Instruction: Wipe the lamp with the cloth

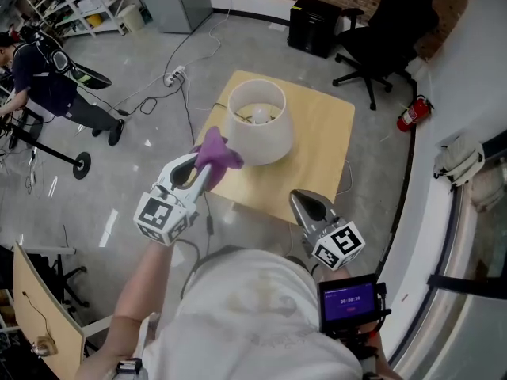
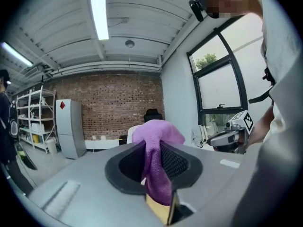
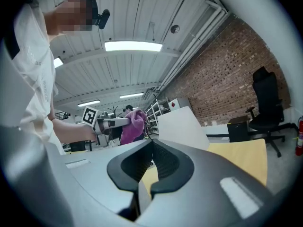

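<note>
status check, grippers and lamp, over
Left gripper shut on purple cloth, beside the lamp shade. Right gripper shut, empty. Nothing in the way.

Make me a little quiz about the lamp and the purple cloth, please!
1. True or false: the lamp stands on the floor.
2. What does the left hand-held gripper grip? A: a purple cloth; B: a sponge; C: nothing.
3. Fill in: the right hand-held gripper is shut and holds ____.
Key: 1 false, it stands on the wooden table. 2 A. 3 nothing.
</note>
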`<move>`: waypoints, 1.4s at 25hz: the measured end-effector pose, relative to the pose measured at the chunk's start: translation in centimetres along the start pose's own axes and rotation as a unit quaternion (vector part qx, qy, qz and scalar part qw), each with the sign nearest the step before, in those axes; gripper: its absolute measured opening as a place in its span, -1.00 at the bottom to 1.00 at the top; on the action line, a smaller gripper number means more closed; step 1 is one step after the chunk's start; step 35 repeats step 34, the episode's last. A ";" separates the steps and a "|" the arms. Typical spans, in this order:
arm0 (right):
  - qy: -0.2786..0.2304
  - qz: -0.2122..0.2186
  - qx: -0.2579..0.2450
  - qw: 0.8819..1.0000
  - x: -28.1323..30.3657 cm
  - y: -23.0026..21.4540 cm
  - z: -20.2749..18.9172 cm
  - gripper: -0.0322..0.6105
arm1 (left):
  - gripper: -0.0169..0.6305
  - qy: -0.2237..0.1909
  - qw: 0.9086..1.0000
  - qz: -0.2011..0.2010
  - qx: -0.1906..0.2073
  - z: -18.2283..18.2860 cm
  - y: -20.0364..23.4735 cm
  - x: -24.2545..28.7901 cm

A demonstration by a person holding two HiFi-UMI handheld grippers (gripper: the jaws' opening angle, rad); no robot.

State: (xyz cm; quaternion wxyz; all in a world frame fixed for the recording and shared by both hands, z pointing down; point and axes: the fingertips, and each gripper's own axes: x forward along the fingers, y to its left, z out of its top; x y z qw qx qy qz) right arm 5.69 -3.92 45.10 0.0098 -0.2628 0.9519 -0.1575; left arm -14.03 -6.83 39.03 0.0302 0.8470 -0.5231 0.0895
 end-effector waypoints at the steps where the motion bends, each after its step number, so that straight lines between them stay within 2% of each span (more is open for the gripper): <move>1: -0.001 -0.001 -0.002 1.000 0.5 0.7 0.0 -0.86 | -0.71 0.000 1.000 -0.002 -0.013 -0.9 -0.1 -0.8; 6: 0.005 -0.009 -0.021 1.000 2.6 3.9 -0.4 -0.86 | -0.71 0.008 0.998 -0.003 -0.057 -5.4 0.3 -4.7; 10: 0.008 -0.017 -0.043 0.999 3.4 5.9 -0.4 -0.86 | -0.71 0.006 0.997 -0.007 -0.081 -7.4 0.9 -7.0; 16: 0.009 -0.023 -0.060 0.998 5.9 10.0 -0.4 -0.86 | -0.71 -0.007 0.997 -0.017 -0.070 -7.7 3.0 -10.7; 22: 0.015 -0.034 -0.055 0.998 5.7 10.1 -0.3 -0.86 | -0.71 -0.006 0.997 -0.042 -0.060 -7.6 1.7 -9.9; 35: 0.023 -0.058 -0.057 0.996 6.4 12.5 -1.7 -0.86 | -0.71 -0.006 0.995 -0.073 -0.066 -8.8 2.3 -11.2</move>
